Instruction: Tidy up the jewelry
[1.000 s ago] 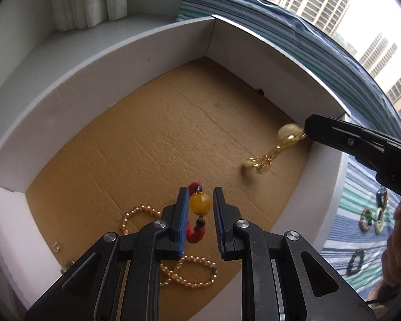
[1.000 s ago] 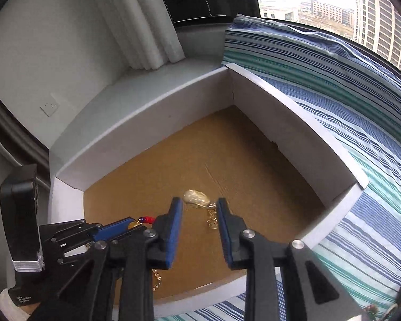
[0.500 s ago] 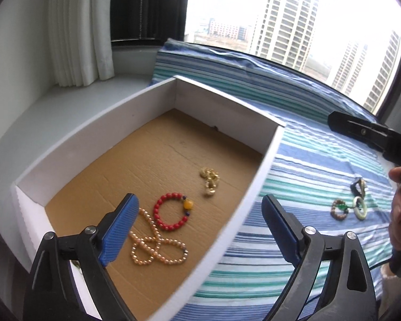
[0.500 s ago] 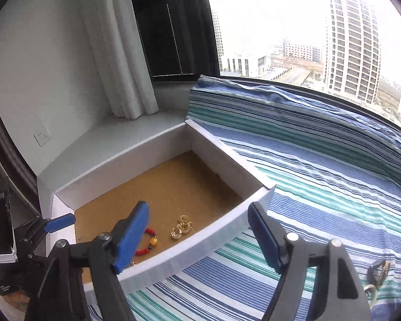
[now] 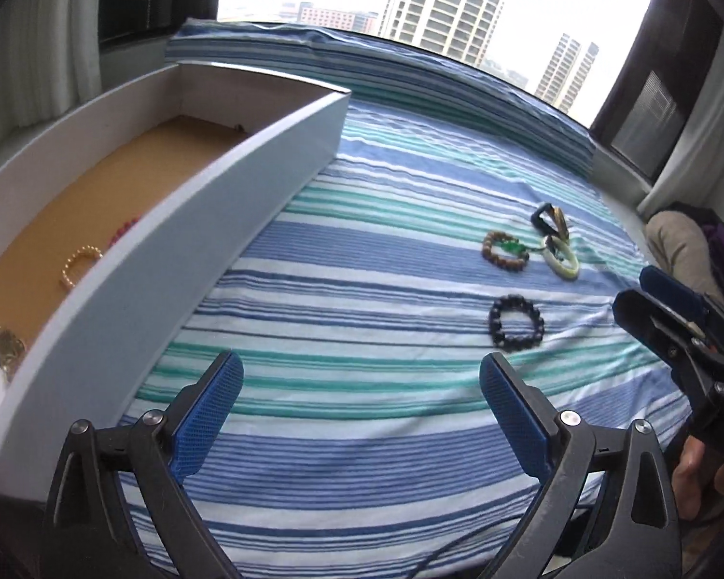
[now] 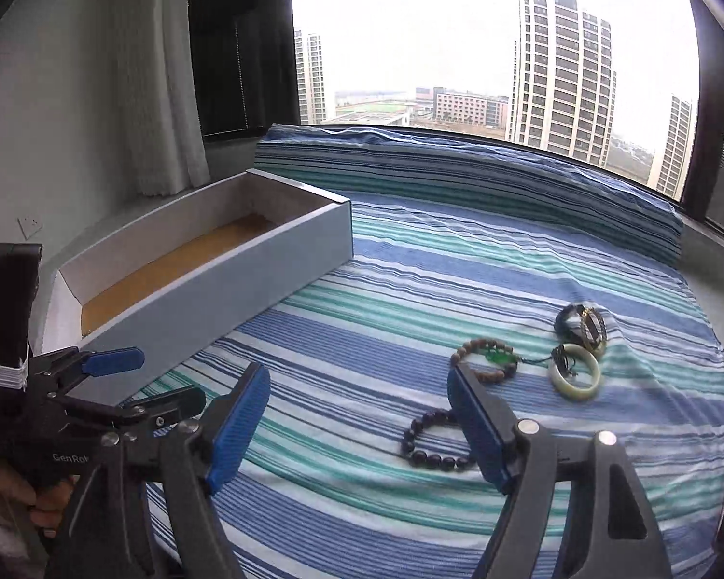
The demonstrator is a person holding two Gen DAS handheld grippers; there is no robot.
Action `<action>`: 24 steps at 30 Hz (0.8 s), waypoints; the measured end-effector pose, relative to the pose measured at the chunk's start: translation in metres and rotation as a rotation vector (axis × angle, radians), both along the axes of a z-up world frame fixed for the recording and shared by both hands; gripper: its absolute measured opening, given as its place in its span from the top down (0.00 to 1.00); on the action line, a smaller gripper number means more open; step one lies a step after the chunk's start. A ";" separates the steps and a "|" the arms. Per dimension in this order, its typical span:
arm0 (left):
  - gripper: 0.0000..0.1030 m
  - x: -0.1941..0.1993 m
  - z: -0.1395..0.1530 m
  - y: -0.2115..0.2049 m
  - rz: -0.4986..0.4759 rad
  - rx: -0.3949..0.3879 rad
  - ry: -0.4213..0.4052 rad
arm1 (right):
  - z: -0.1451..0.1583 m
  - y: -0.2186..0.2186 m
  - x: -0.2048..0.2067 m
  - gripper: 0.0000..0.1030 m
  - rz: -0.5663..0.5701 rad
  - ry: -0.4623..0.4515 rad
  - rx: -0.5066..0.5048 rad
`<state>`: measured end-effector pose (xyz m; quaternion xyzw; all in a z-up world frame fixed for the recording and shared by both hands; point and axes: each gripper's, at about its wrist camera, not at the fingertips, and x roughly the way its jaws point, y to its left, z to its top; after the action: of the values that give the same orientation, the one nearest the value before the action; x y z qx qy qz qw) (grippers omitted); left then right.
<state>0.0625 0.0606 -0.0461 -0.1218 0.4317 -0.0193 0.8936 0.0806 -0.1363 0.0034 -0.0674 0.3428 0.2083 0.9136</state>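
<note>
Big curved bay window (image 6: 482, 62) here, flat grey daylight coming in, with pale high-rise towers (image 6: 560, 72) and some low buildings outside under an overcast sky. White curtains (image 6: 164, 96) hang on the left beside a dark window panel (image 6: 239, 43), next to a plain white wall with a socket (image 6: 30, 225) low down. The window seat is covered by a blue, teal and white striped sheet (image 6: 458, 265) with a matching bolster along the glass.
</note>
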 end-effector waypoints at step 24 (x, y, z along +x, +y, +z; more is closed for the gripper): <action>0.03 -0.049 0.013 -0.019 -0.063 0.098 -0.032 | -0.019 -0.025 -0.078 0.25 -0.085 0.079 -0.017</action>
<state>0.0134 0.0414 -0.0328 -0.0638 0.4216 -0.0284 0.9041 0.0030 -0.1611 -0.0160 -0.0523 0.3830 0.1688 0.9067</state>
